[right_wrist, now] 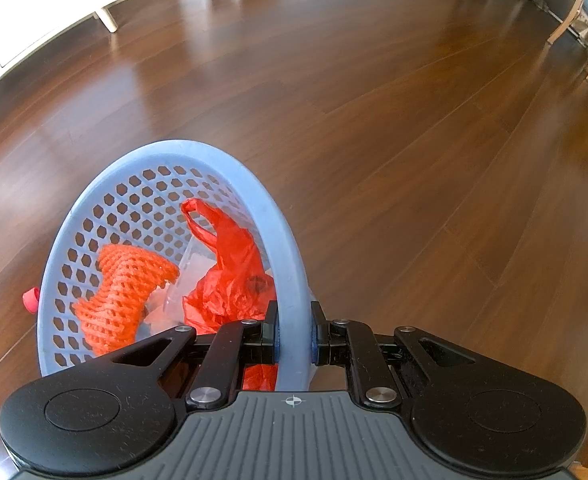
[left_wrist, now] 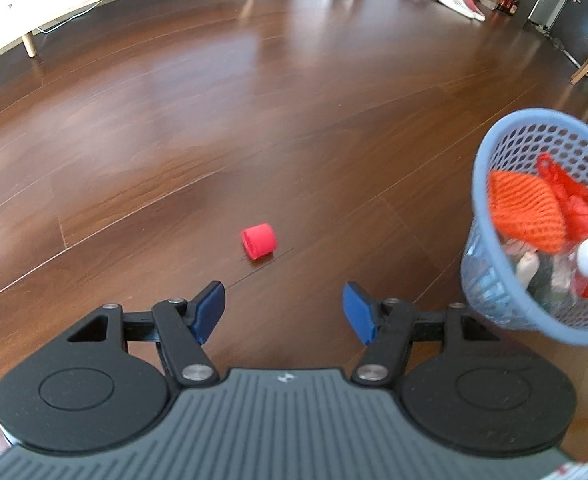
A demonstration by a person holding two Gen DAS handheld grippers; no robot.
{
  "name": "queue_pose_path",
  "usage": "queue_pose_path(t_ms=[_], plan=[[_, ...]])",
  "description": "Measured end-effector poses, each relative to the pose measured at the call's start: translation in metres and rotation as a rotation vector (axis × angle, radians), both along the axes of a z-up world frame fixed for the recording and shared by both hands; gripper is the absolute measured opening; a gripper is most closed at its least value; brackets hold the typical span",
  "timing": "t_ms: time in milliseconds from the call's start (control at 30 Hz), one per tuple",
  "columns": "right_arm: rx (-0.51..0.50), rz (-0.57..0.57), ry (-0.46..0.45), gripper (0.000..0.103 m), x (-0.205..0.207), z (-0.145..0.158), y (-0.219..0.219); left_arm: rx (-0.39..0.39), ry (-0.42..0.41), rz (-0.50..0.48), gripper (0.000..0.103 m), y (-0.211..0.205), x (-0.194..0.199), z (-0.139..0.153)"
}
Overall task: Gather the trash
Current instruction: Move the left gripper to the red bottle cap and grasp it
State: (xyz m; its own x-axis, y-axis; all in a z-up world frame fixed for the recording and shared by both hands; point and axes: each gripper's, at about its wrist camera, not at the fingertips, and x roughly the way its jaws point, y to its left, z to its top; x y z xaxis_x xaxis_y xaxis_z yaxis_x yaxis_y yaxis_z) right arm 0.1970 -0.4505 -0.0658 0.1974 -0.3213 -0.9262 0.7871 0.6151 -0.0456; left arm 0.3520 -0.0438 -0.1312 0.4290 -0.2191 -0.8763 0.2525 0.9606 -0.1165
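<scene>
1. The left gripper (left_wrist: 283, 312) is hovering with jaws spread wide – the red cap (left_wrist: 258, 242) is lying on the floor just ahead of it.
2. The right gripper (right_wrist: 294, 336) is clamping the blue basket (right_wrist: 289, 280) rim – right of the cap.

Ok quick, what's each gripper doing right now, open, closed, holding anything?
Left gripper: open, empty, above the floor near the red bottle cap.
Right gripper: shut on the rim of the blue basket.
</scene>
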Motion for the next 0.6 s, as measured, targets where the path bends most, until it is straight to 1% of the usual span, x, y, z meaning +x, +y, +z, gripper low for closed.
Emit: queue_pose_path(t_ms=[33,333,433,600], plan=[[0.001,-0.002,0.002,0.01,0.0,0.0,0.0,0.003,-0.002,-0.014,0.06,0.001,0.0,-0.002],[0.017,-0.01,0.016,0.01,0.003,-0.004,-0.001,0.031,0.001,-0.006,0.058,0.002,0.002,-0.018],[0.013,-0.018,0.016,0.01,0.004,-0.003,-0.003,0.042,-0.005,-0.018,0.058,0.002,0.006,-0.025],[0.013,-0.02,0.022,0.01,0.002,-0.006,-0.002,0.062,-0.024,-0.058,0.054,-0.001,0.014,-0.036]])
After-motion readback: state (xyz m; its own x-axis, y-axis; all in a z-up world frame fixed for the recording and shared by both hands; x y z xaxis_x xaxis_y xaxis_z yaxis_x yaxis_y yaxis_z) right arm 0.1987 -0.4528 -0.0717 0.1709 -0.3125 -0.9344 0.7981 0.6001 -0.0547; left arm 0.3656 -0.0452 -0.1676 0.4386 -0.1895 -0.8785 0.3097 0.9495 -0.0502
